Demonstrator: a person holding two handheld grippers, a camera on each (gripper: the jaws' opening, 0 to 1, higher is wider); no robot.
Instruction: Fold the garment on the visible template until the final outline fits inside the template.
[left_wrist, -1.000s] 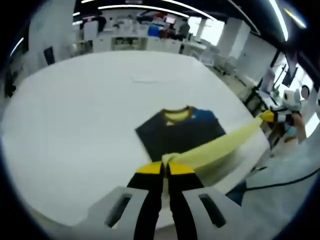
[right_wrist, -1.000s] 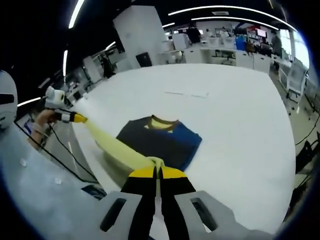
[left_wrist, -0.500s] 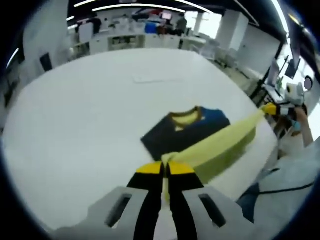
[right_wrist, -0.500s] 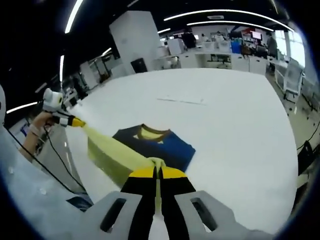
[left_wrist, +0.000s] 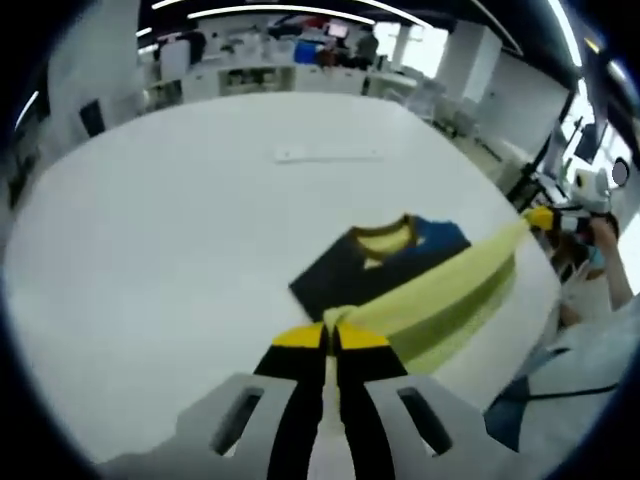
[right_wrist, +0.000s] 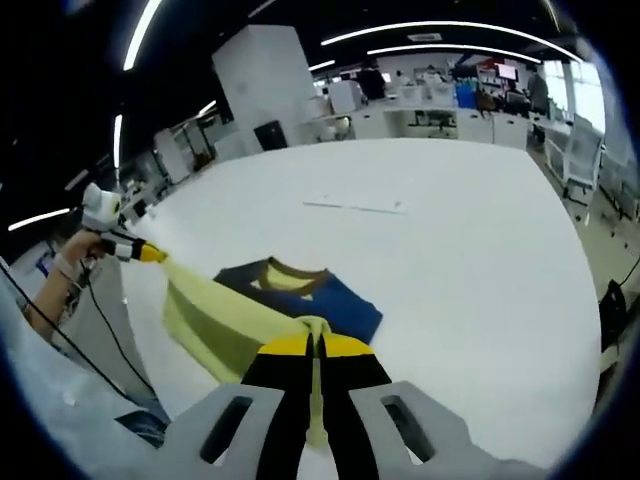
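Pinching one corner of the garment's (left_wrist: 375, 265) yellow hem, the left gripper (left_wrist: 331, 338) has its black, yellow-tipped jaws pressed together on the cloth, low in the left gripper view. From there the hem stretches taut as a pale yellow band to the far right, where the right gripper (left_wrist: 546, 217) holds its other corner in the person's hand (left_wrist: 600, 240).

In the right gripper view the same is seen from the other side: the right gripper (right_wrist: 314, 345) clamps the yellow fabric between closed jaws, and the band runs left to the left gripper (right_wrist: 140, 252), held in a hand (right_wrist: 68, 262) near the table's left edge. A cable hangs below that hand.

The garment lies on a large white table (left_wrist: 150, 250), its dark navy and blue body flat on the surface with a yellow collar facing the far side. The lifted yellow part hangs between the two grippers above the garment's near edge. A thin pale strip (left_wrist: 325, 154) lies on the table well beyond the garment. Desks and ceiling lights fill the far background.
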